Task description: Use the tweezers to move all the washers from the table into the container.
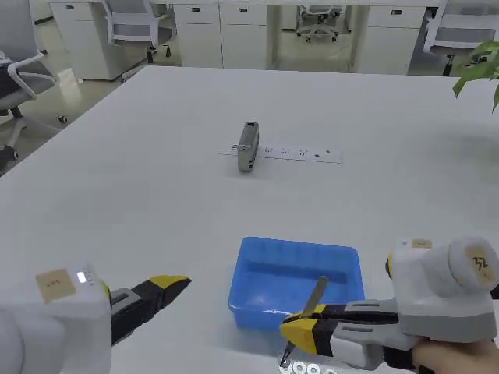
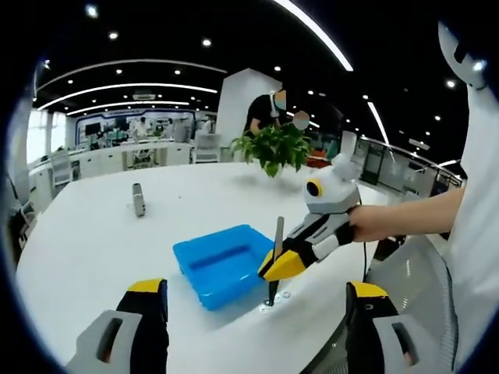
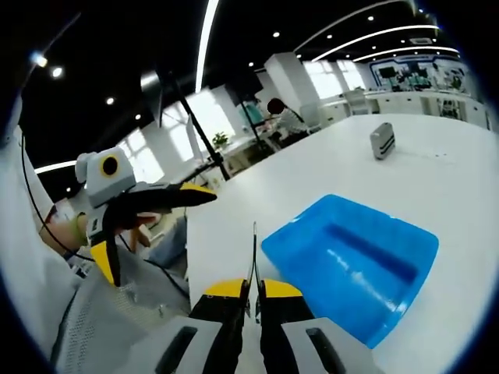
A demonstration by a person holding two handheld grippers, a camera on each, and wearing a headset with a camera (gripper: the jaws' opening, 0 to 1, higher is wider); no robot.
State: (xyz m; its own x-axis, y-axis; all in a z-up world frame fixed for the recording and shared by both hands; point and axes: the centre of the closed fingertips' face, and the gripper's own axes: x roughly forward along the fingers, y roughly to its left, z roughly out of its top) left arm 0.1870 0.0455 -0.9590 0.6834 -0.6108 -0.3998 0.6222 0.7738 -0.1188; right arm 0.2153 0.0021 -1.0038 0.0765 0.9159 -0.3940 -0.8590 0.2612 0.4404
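At table point(image 1: 117, 195) near edge, R side:
- right gripper point(image 1: 300, 327): jaws pressed together, pinching tweezers point(image 1: 318, 290) approx. mid-length. Tweezers tilted, tip down by the table top, upper end over the container's near wall.
- washers point(image 1: 308, 368): a few small rings on the table, just beside the tweezers tip and just outside the container's near wall.
- container point(image 1: 296, 273): blue shallow tray, rectangular, just behind the washers.
- left gripper point(image 1: 168, 284): jaws spread wide, per left gripper view. Above the table, L of container, well apart from right gripper.

Mid-table, well apart from container: grey box point(image 1: 248, 146) on a white power strip point(image 1: 300, 153).

Far R edge: plant point(image 1: 479, 66).
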